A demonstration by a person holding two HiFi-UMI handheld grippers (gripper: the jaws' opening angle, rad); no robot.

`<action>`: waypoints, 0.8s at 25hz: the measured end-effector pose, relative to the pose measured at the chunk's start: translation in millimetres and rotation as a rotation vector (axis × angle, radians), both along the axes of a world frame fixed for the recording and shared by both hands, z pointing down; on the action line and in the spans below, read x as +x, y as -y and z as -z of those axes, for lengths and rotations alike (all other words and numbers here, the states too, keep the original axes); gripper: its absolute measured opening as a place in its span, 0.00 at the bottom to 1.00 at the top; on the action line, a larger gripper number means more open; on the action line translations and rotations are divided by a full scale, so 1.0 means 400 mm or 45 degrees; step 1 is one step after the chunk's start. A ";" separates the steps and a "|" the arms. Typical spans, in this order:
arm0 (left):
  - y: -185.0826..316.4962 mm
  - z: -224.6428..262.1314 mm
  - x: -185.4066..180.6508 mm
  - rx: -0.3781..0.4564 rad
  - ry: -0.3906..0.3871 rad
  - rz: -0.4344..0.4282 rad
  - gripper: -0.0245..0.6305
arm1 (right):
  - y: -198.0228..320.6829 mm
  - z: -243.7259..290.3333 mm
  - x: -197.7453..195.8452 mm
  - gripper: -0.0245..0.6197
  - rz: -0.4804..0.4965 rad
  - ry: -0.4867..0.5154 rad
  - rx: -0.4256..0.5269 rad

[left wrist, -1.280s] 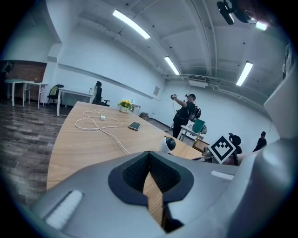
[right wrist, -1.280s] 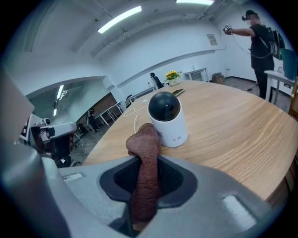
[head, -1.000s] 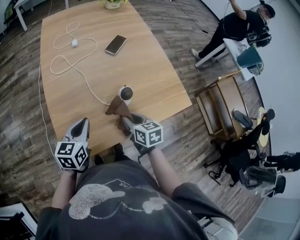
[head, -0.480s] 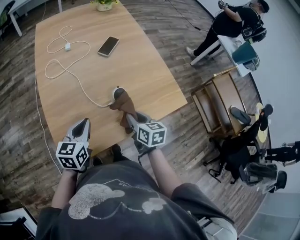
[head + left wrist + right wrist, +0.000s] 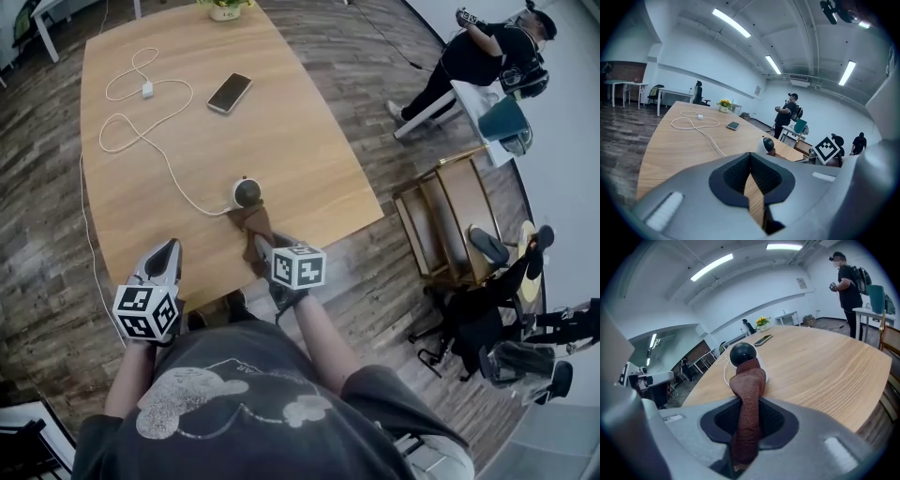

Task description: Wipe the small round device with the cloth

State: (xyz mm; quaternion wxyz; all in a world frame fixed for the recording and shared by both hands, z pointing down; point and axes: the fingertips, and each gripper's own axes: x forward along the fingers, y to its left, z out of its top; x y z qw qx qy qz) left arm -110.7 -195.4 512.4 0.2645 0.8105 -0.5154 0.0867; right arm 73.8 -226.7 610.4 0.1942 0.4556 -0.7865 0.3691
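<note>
The small round device [image 5: 247,192], white with a dark top, stands near the front edge of the wooden table [image 5: 300,141]; it also shows in the right gripper view [image 5: 742,354] and the left gripper view [image 5: 765,144]. A brown cloth [image 5: 254,225] hangs from my right gripper [image 5: 261,251], which is shut on it. The cloth's far end [image 5: 749,380] rests against the device's near side, below the dark top. My left gripper [image 5: 163,257] hovers at the table's front edge, left of the device, jaws together with nothing in them [image 5: 750,160].
A white cable [image 5: 141,127] runs from the device to a charger [image 5: 148,89]. A phone [image 5: 231,92] and a flower pot [image 5: 225,9] lie farther back. Right of the table stand a wooden rack [image 5: 445,211] and a person [image 5: 483,52].
Half a second ago the cloth lay over the device's top. It has since been drawn back toward me, and the dark top shows again. The left gripper has stayed put.
</note>
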 end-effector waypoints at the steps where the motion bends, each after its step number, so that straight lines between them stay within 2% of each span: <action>1: 0.000 0.000 0.002 -0.001 0.000 0.003 0.07 | -0.001 -0.009 0.000 0.15 0.006 -0.004 -0.015; 10: 0.014 0.001 0.005 0.001 0.001 0.060 0.07 | -0.014 0.001 0.016 0.15 0.053 0.014 -0.037; 15: 0.036 0.007 0.010 0.018 0.003 0.104 0.07 | 0.005 0.057 0.093 0.15 0.018 0.013 0.027; 20: 0.052 0.014 0.023 0.042 0.000 0.152 0.07 | 0.097 0.136 0.161 0.15 -0.057 0.033 0.154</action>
